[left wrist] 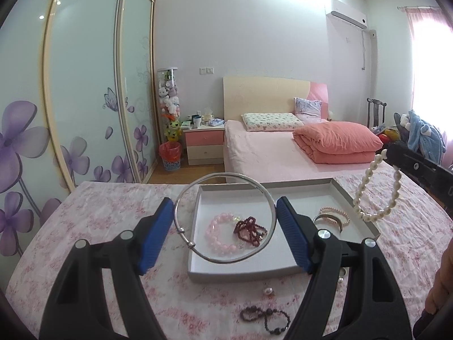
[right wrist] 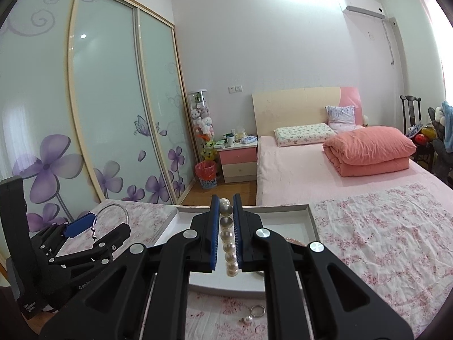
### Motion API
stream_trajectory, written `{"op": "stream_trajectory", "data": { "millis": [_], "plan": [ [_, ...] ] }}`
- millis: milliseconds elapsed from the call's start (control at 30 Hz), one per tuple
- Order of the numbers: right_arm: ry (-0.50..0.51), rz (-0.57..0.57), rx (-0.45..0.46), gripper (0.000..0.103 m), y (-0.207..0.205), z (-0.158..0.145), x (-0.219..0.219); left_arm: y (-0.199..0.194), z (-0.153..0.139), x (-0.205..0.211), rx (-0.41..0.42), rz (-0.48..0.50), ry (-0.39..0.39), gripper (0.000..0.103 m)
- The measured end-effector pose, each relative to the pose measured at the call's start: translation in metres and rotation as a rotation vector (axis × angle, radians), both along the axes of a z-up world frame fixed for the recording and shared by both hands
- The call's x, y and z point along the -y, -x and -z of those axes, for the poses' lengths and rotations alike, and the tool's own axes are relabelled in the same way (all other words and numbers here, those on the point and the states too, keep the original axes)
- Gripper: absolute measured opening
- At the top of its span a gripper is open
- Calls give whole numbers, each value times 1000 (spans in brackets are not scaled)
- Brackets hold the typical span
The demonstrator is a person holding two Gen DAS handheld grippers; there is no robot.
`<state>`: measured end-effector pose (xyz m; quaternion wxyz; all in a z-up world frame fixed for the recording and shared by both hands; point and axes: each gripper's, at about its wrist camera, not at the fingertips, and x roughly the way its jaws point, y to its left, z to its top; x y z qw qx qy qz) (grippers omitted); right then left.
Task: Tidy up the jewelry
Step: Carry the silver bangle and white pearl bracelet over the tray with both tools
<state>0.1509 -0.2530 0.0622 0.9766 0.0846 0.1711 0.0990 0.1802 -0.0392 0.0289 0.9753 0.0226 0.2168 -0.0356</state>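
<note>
My left gripper [left wrist: 225, 212] is shut on a silver bangle [left wrist: 198, 182], its blue pads pressing the ring's sides, and holds it above the white tray [left wrist: 243, 270]. In the tray lie a pink bead bracelet [left wrist: 219, 233], a dark red bead bracelet [left wrist: 250, 229] and a pink-and-silver bangle stack [left wrist: 334, 218]. My right gripper [right wrist: 226, 218] is shut on a white pearl bracelet [right wrist: 228, 243]; in the left wrist view the pearls [left wrist: 376, 189] hang over the tray's right rim. The left gripper also shows in the right wrist view [right wrist: 85, 226].
On the floral cloth [left wrist: 99, 221] in front of the tray lie a dark bead bracelet [left wrist: 266, 318], a small pearl piece [left wrist: 267, 291], a ring [right wrist: 257, 310] and a pearl earring [right wrist: 248, 319]. A bed [left wrist: 269, 153] and a wardrobe [left wrist: 85, 85] stand behind.
</note>
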Motion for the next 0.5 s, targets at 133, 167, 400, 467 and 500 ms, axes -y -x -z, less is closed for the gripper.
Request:
{"op": "stream_trajectory", "data": {
  "millis": [133, 167, 400, 467, 500],
  "plan": [
    [-1, 9, -28, 10, -21, 8, 1, -22, 6, 4, -15, 4, -6, 72],
    [-1, 11, -34, 10, -26, 10, 2, -27, 8, 5, -20, 4, -8, 72],
    [-5, 39, -106, 10, -66, 35, 8, -64, 28, 16, -50, 21, -32, 72],
    [-7, 39, -128, 10, -75, 42, 9, -75, 35, 19, -68, 29, -35, 72],
    [-10, 39, -141, 10, -79, 46, 9, -80, 38, 19, -78, 33, -33, 72]
  ]
}}
